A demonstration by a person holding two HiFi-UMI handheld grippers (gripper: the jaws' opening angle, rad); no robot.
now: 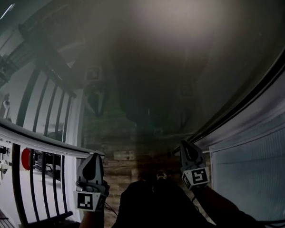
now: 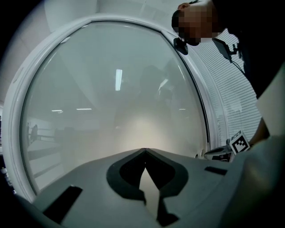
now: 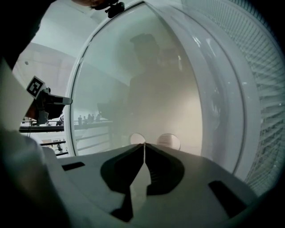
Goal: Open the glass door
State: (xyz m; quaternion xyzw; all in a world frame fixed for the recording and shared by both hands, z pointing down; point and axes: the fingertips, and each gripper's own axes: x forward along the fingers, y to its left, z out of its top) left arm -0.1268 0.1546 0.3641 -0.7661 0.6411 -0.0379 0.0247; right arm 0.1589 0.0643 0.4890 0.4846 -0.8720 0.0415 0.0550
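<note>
The glass door (image 1: 178,61) fills the space ahead, a large hazy pane in a white frame (image 2: 18,102) that mirrors a dark figure. In the head view my left gripper (image 1: 93,156) and right gripper (image 1: 185,144) point at the pane side by side, close to it. Seen from the left gripper view, the left gripper (image 2: 144,150) is shut on nothing before the glass door (image 2: 111,98). My right gripper (image 3: 144,144) is shut too and holds nothing. Just past its tip two round pale discs (image 3: 168,141) sit on the glass door (image 3: 147,84). No handle shows.
A black railing (image 1: 42,159) with a red object (image 1: 25,158) behind it runs along the left. White ribbed blinds (image 1: 259,162) line the right side of the door frame. Wooden flooring (image 1: 119,162) lies below the grippers.
</note>
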